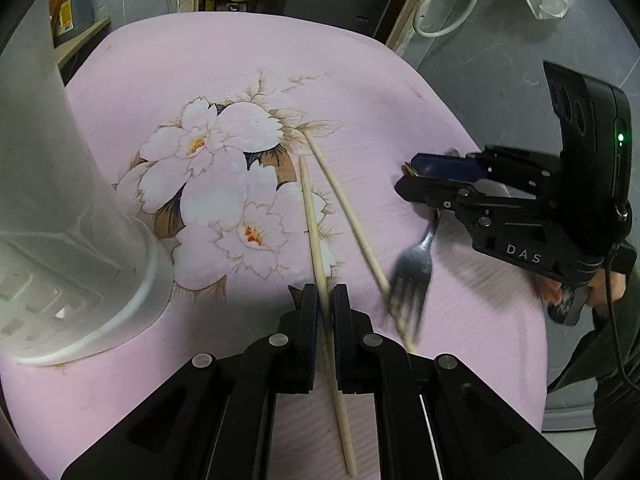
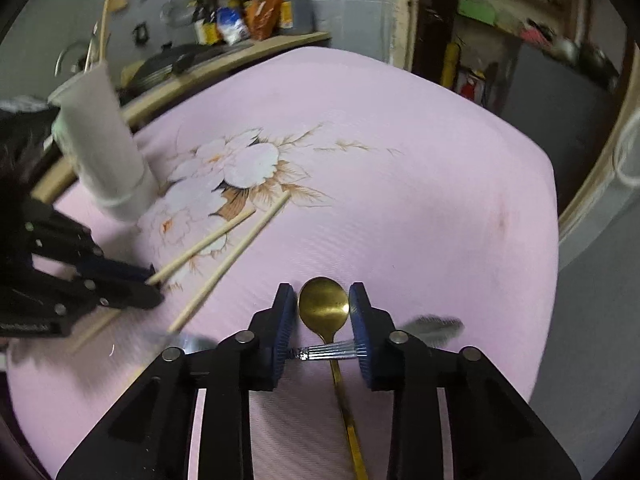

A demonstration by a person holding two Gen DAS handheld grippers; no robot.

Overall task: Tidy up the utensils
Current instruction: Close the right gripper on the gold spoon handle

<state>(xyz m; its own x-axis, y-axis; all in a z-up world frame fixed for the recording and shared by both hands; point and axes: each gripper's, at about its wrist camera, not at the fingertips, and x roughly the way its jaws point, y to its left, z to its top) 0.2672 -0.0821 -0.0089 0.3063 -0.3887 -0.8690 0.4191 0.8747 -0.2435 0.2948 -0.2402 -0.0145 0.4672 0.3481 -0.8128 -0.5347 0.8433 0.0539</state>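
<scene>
Left wrist view: the left tool (image 1: pixel 325 292) is clamped on a pale chopstick (image 1: pixel 316 236) right of the holder (image 1: pixel 76 216); it goes there next.

Right wrist view: the right tool (image 2: pixel 322 312) grips a blurred steel fork (image 2: pixel 328 352) crosswise above a gold spoon (image 2: pixel 324 306) on the bench (image 2: pixel 420 200).

holder (image 1: pixel 72 216) left on tablecloth (image 1: pixel 360 80), chopsticks (image 1: pixel 316 248) centre, spoon (image 2: pixel 324 308) right
</scene>
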